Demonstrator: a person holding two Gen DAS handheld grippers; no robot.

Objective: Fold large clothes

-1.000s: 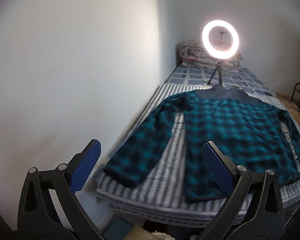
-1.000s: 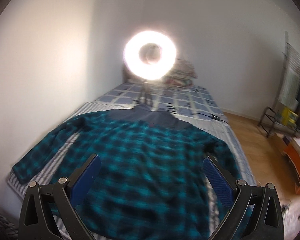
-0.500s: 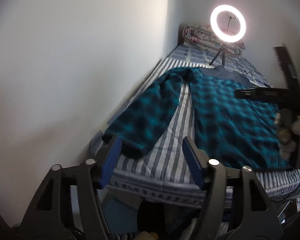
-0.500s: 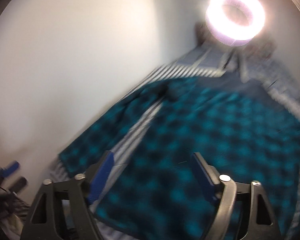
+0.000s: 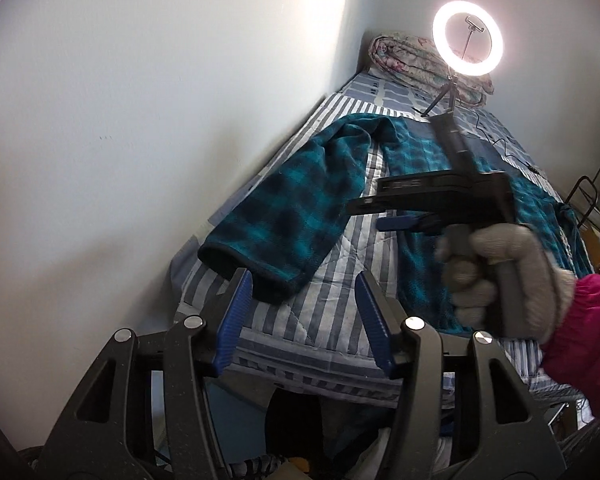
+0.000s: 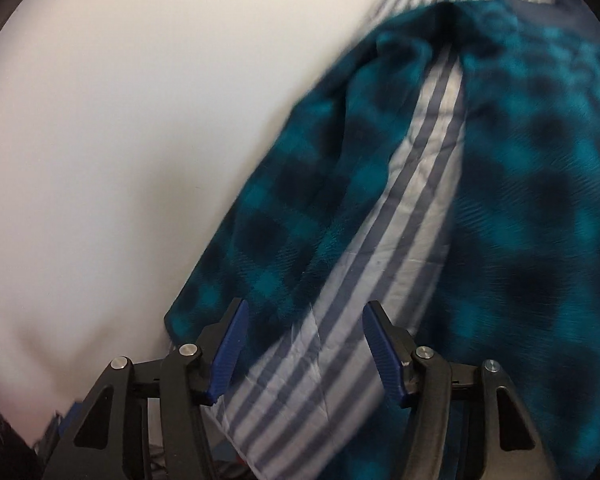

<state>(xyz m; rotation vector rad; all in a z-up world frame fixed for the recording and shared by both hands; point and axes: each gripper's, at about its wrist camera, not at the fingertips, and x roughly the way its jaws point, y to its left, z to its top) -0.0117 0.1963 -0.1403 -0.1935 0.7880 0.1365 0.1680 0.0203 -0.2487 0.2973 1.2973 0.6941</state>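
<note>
My left claw (image 5: 304, 300) hangs over the near end of the bed (image 5: 340, 264), its blue pads spread apart with nothing between them, though its jaws have just been closing in; the cuff of the shirt sleeve (image 5: 260, 280) lies just beyond the left pad, not touched. The teal plaid shirt (image 5: 420, 168) lies spread flat on the striped bedcover (image 5: 332, 300), collar toward the far end, its near sleeve running along the wall (image 5: 140, 120) side with a strip of bare stripes between sleeve and body.

My right claw (image 6: 302, 344) is also spread, jaws likewise just narrowed, gripping nothing; in its own blurred view it points down at that striped strip, the sleeve (image 6: 300, 200) to the left of it and the shirt's body (image 6: 540, 200) to the right; the left pad sits near the sleeve's edge, whether touching I cannot tell. From the left wrist view I see my right hand (image 5: 500, 280) in a pale knitted glove with a magenta sleeve (image 5: 588, 332), holding that claw's handle above the shirt's body.

At the far end of the bed a lit ring light (image 5: 468, 40) stands on a small tripod, a rolled flowered quilt (image 5: 404, 60) behind it.
</note>
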